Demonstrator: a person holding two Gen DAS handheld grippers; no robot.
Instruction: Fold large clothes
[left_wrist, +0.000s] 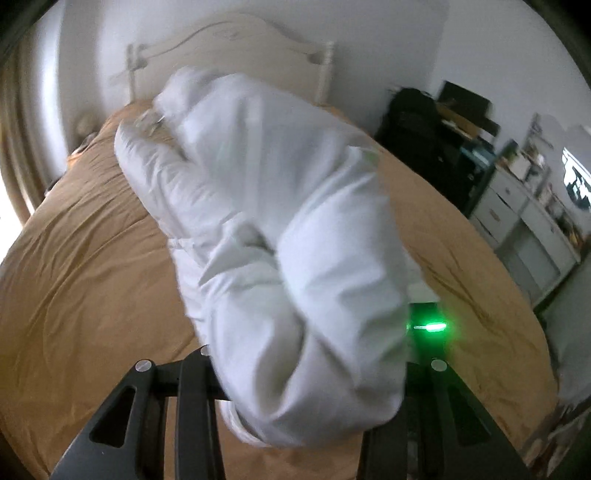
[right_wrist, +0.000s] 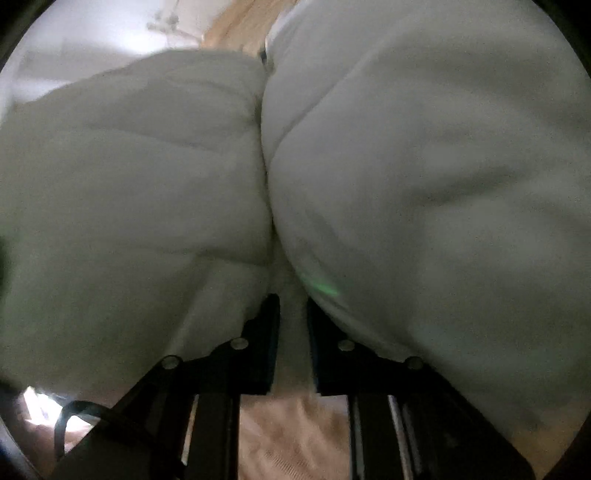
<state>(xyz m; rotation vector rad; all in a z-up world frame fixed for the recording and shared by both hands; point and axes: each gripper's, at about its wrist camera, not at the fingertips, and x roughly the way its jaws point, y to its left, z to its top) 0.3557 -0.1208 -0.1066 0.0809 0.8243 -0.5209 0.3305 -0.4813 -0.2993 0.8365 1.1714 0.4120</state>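
A large white padded garment (left_wrist: 258, 184) hangs bunched and lifted over a bed with a tan cover (left_wrist: 92, 277). My left gripper (left_wrist: 314, 328) is shut on a thick wad of it near the camera. The cloth hides most of the fingers; one finger with a green light (left_wrist: 424, 326) shows on the right. In the right wrist view the same white garment (right_wrist: 406, 166) fills almost the whole picture in two puffy lobes. My right gripper (right_wrist: 291, 306) is shut on a fold of it, the black fingers close together with cloth pinched between them.
A cream headboard (left_wrist: 236, 40) stands against the white wall at the far end of the bed. White drawers with clutter (left_wrist: 517, 206) and a black chair (left_wrist: 413, 122) stand to the right. A curtain (left_wrist: 22, 129) hangs at the left. Tan cover (right_wrist: 291, 435) shows below the right gripper.
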